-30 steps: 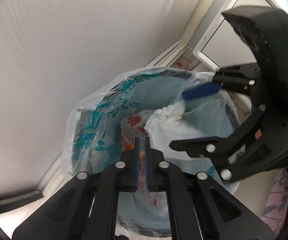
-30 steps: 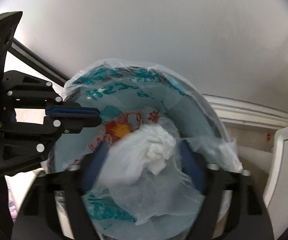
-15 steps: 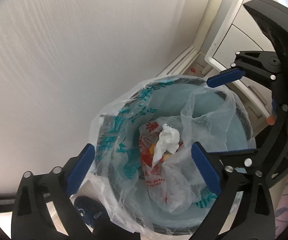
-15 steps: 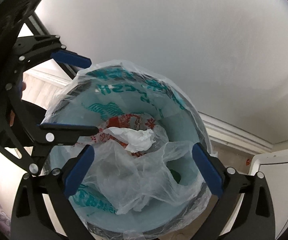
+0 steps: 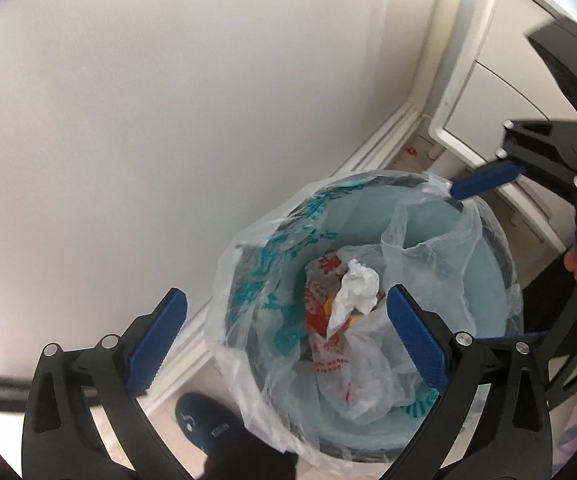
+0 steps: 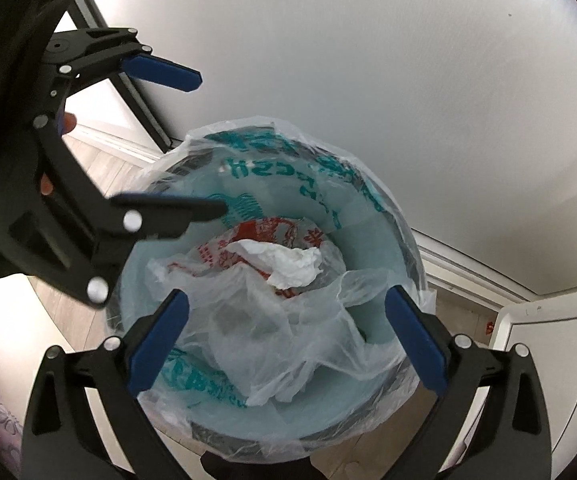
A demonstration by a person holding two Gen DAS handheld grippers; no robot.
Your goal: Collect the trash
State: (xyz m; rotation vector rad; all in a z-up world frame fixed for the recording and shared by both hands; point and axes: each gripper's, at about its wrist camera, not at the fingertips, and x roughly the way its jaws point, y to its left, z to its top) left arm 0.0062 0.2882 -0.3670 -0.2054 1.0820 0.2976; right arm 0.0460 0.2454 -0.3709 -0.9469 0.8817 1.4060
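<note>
A light blue bin with a clear, teal-printed liner stands on the floor against a white wall. Inside lie a red-printed plastic bag, a crumpled white tissue and a clear plastic bag. My left gripper hangs open above the bin with nothing between its blue pads. My right gripper is open above it too, and empty. One of its blue pads shows over the bin's far rim in the left wrist view.
A white cabinet stands close beside the bin. A white baseboard runs along the wall. A dark blue slipper lies on the floor next to the bin. A black bar leans at the wall.
The left gripper went from shut to wide open and the red-printed bag now lies in the bin. The right gripper opened off the clear bag and tissue. Both grippers rose.
</note>
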